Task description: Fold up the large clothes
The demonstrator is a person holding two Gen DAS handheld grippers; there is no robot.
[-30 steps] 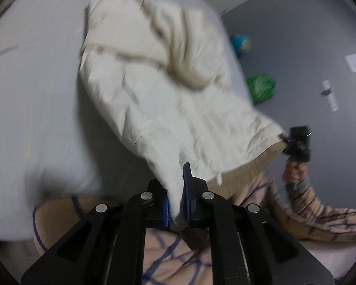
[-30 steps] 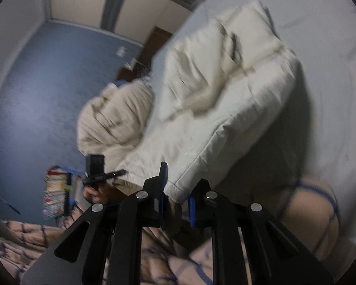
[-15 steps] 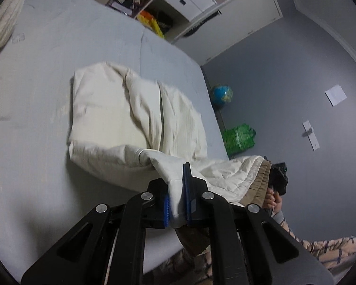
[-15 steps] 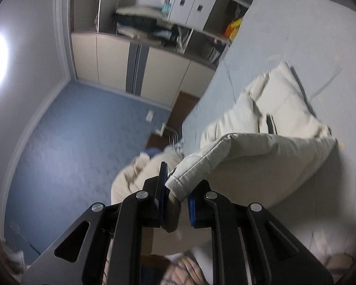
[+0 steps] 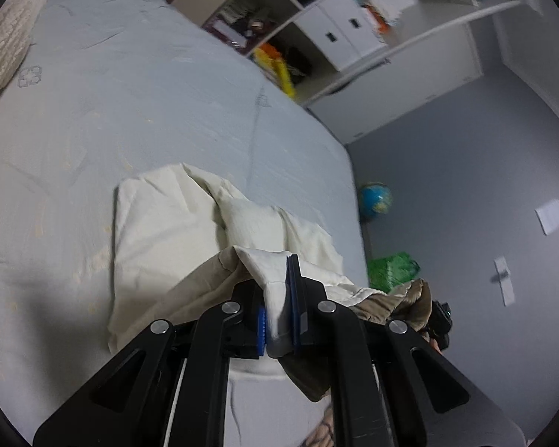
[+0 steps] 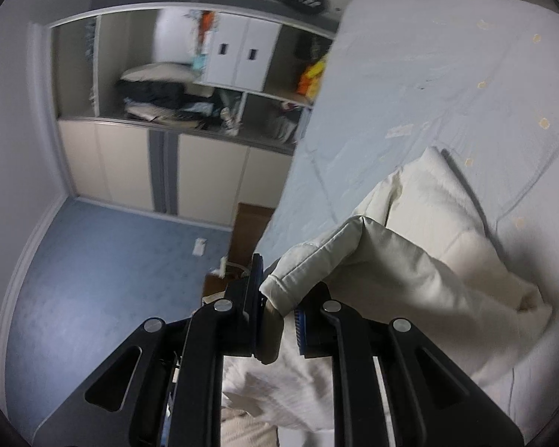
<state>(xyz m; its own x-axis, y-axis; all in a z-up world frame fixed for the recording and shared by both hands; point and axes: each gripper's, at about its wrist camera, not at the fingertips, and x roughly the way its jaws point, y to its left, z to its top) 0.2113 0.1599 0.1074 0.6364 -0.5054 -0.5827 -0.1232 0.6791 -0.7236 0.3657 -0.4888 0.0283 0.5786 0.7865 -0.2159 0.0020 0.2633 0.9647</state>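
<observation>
Garment (image 5: 167,223) edge clamped in left tool (image 5: 279,316) and right tool (image 6: 279,320), underside hidden

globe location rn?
Left wrist view, right side: the globe sits on the floor just past the bed corner, above the green bag.

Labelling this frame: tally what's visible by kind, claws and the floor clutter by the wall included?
Claws: 2, left and right, both shut on the garment
Garment: 1, cream
Bed: 1
Pillow: 1
Globe: 1
Green bag: 1
Total: 7
</observation>
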